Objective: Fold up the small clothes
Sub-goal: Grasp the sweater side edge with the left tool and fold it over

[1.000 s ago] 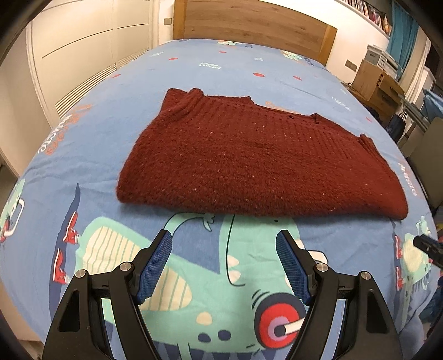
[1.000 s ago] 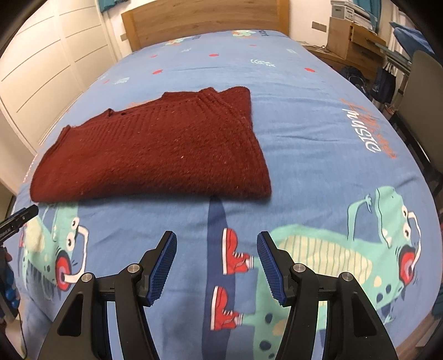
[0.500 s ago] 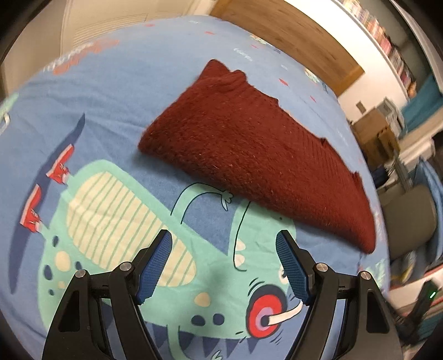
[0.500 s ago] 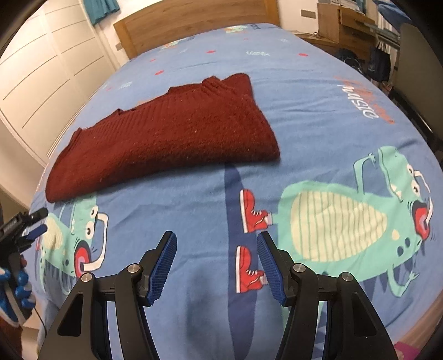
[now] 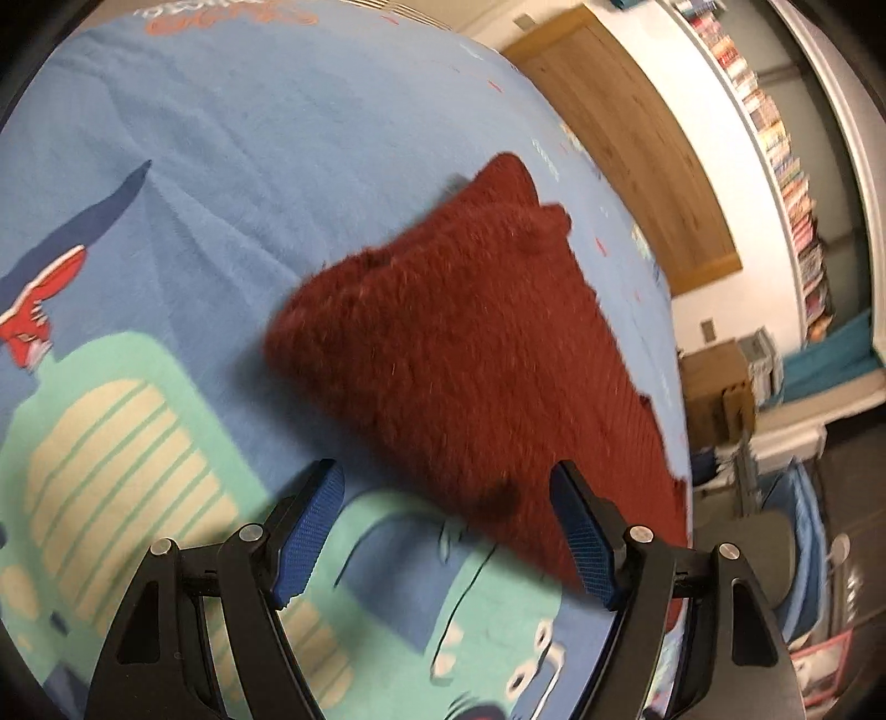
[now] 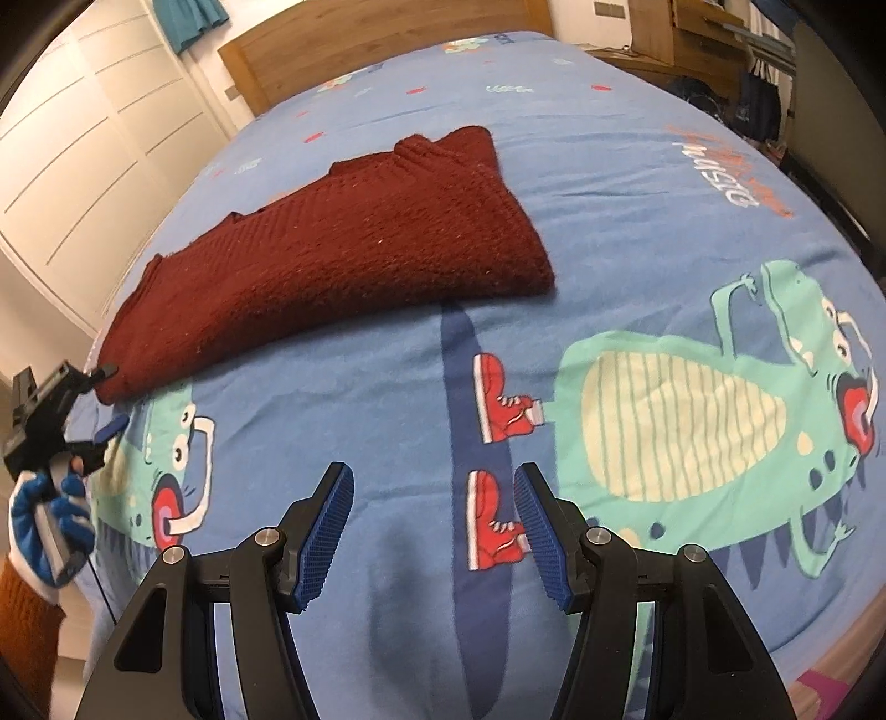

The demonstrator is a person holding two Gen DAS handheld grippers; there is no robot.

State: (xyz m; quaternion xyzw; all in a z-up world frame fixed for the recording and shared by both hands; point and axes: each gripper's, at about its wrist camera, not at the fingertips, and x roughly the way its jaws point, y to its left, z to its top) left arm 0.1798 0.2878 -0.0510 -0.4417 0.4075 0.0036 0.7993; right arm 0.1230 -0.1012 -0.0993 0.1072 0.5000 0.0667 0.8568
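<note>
A dark red knitted sweater (image 6: 343, 243) lies folded in a long flat strip on the blue dinosaur-print bed sheet (image 6: 637, 183). In the left wrist view the sweater (image 5: 470, 354) fills the middle, blurred, and my left gripper (image 5: 446, 523) is open with the sweater's near end just ahead of its blue pads. The left gripper also shows in the right wrist view (image 6: 102, 401), held in a gloved hand at the sweater's left end. My right gripper (image 6: 434, 523) is open and empty, above the sheet well short of the sweater.
A wooden headboard (image 6: 387, 44) stands at the far end of the bed. White wardrobe doors (image 6: 94, 138) are on the left. A wooden desk and chair (image 6: 775, 72) stand to the right. Bookshelves (image 5: 775, 138) line the wall.
My left gripper has swung and moved close to the sweater's left end, tilting its view. My right gripper has pulled back a little and risen. The sweater has not moved.
</note>
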